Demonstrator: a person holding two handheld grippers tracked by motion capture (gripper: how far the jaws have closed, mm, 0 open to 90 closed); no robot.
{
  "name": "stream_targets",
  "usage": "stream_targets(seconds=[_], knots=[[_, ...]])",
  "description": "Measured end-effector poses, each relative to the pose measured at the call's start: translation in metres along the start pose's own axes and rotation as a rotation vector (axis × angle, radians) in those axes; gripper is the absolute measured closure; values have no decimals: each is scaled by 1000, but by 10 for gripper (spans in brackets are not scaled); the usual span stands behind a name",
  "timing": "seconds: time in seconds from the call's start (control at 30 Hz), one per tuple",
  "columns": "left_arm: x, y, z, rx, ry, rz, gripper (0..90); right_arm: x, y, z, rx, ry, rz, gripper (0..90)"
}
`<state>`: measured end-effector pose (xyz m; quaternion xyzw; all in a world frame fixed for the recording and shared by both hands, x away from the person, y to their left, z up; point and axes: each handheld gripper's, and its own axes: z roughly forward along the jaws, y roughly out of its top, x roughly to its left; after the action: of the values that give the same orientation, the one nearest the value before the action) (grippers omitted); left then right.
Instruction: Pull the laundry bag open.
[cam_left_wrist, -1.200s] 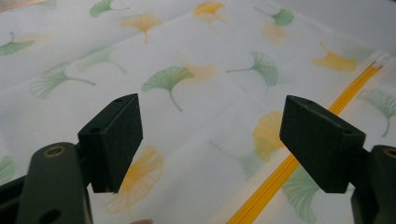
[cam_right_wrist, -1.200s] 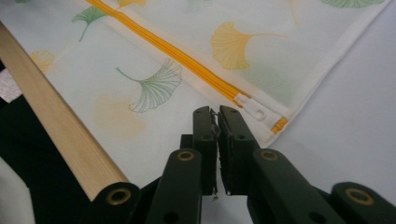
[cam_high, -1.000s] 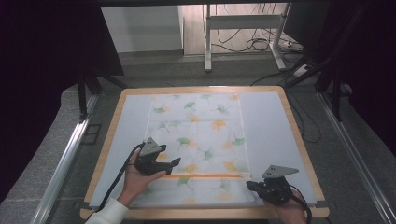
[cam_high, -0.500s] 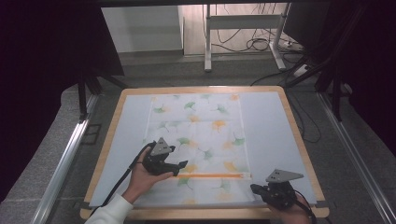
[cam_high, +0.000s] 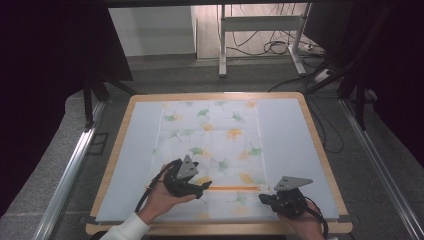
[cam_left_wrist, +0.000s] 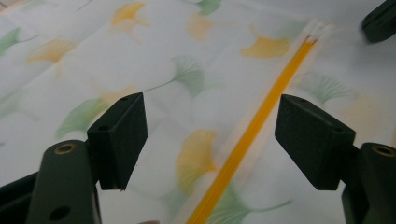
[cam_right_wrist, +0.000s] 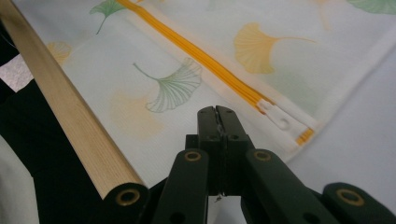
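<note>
Since the earlier frames our left tongs have slid rightward across the ginkgo-print bag, from its left edge to the left part of the orange zipper. Their jaws stand wide apart with nothing between them; the zipper line runs up between the pads in the left gripper view. Our right tongs rest at the bag's lower right, closed with nothing in their grip, tips just short of the white zipper pull, which sits at the zipper's right end.

The bag lies flat on the tabletop, near its front edge. We judge the step to be setting up to work the zipper. Next, the left tongs should pin the fabric beside the zipper while the right open and take the pull. Whether the bag holds anything we cannot tell; it looks flat and probably empty.
</note>
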<state>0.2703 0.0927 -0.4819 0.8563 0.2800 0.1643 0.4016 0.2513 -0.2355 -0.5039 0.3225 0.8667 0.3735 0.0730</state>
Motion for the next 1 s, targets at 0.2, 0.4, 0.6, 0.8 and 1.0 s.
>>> stream_targets(seconds=[0.2,0.4,0.6,0.8,1.0], knots=[[-12,20,22,11,-17,25,265,0,2,2,16,25,-16,889],[-18,34,41,14,-53,19,281,0,1,4,36,25,-18,889],[-23,41,50,28,-75,21,285,3,-1,6,63,10,-25,888],[-25,46,59,32,-100,13,287,0,-4,7,79,2,-3,889],[-31,54,69,46,-114,22,301,0,-8,9,90,-6,9,888]])
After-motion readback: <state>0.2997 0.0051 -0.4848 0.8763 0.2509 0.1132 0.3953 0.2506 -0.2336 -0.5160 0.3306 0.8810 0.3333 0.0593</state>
